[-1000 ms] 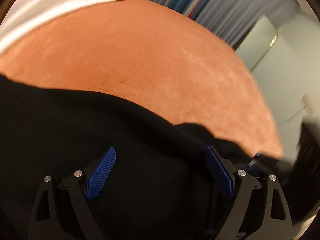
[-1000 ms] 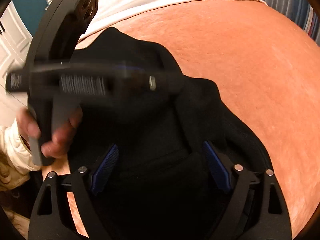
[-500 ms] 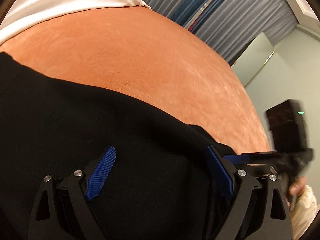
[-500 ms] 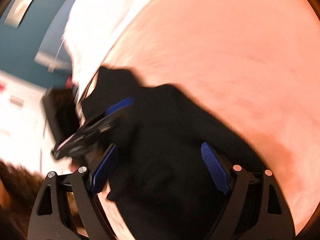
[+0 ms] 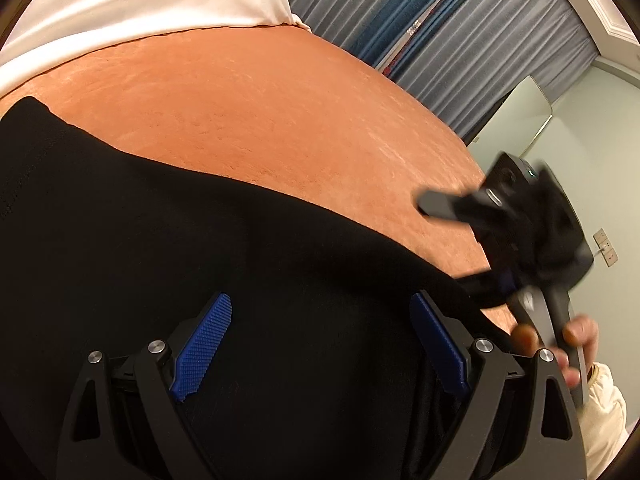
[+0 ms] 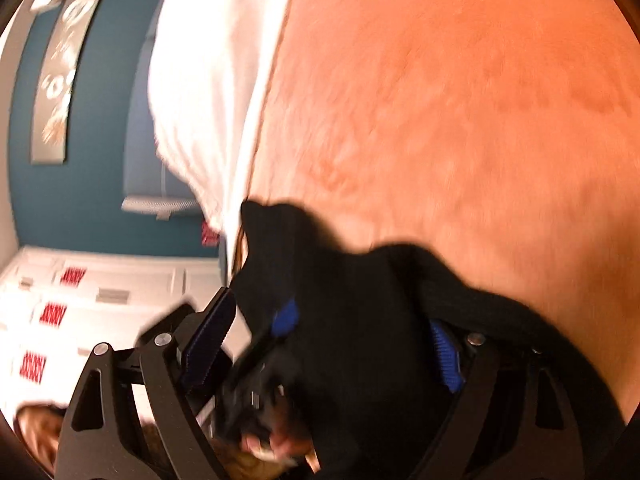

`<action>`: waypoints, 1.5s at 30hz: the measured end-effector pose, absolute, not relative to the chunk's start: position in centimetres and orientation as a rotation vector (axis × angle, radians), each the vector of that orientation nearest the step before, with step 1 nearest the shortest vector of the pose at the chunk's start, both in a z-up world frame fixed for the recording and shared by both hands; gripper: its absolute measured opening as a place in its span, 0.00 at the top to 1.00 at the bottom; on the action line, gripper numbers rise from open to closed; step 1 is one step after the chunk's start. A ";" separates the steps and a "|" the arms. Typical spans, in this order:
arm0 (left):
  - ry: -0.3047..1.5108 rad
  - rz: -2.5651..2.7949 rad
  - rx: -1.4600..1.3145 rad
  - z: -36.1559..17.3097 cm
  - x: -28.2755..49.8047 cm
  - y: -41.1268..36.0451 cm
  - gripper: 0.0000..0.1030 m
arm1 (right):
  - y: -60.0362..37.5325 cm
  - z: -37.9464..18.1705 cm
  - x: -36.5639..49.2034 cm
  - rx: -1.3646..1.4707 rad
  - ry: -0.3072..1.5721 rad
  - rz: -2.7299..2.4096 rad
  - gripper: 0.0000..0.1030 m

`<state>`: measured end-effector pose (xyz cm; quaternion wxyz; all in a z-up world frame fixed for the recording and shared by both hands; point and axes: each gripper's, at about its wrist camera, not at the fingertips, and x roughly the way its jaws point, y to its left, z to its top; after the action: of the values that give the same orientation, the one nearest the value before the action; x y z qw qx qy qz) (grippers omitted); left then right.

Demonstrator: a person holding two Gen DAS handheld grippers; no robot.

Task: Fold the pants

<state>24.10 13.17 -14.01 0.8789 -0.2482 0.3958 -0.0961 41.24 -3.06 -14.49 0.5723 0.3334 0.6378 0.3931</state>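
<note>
Left gripper (image 5: 320, 354): jaws wide apart, blue pads either side of black cloth, nothing pinched. It hovers low over the pants (image 5: 200, 260), which fill the near half of the left wrist view and lie spread on the orange bedspread (image 5: 280, 120). The far edge of the cloth runs as a clean diagonal line across the bed; no wrinkles readable in the black.

Right gripper (image 6: 326, 346): jaws also apart. A raised, bunched end of the pants (image 6: 360, 300) sits between and in front of the pads; the frame is motion-blurred, so contact with either pad cannot be told, but the jaws are not clamped on it. In the left wrist view the right gripper (image 5: 520, 240) shows at the right edge of the cloth, blurred, with the person's right hand (image 5: 568, 340) on its handle.

Beyond the cloth: bare bedspread, then a white sheet (image 5: 140, 8) at the far side, grey curtains (image 5: 460, 40) behind.

Judgement: an early fold step, with the right-hand end gathered or about to be grasped and no completed fold visible. The next move calls for closing the right jaws on that bunched end, anchoring or gripping the near cloth with the left, then carrying the end across so edges line up.
</note>
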 end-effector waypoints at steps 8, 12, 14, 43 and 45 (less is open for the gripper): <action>0.837 -0.120 -0.363 -13.5 23.2 11.4 0.14 | -6.7 -12.6 40.9 0.850 1.377 0.887 0.25; 0.812 -0.107 -0.482 -13.6 22.9 13.7 0.14 | -7.9 -9.7 38.1 0.658 1.369 0.812 0.25; 0.813 -0.118 -0.524 -13.8 23.0 14.5 0.14 | -9.4 -7.1 36.9 0.544 1.273 0.678 0.24; 0.634 0.271 -0.865 -10.9 14.3 31.0 0.11 | 0.7 -3.5 28.2 0.240 0.999 0.480 0.88; 0.615 0.337 -0.930 -11.6 12.2 32.3 0.11 | 0.6 -2.6 24.7 0.185 0.978 0.465 0.87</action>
<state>12.19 32.26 -11.62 0.8350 -0.4393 0.2904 0.1594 24.74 0.60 -2.64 0.8529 0.0881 0.4646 0.2210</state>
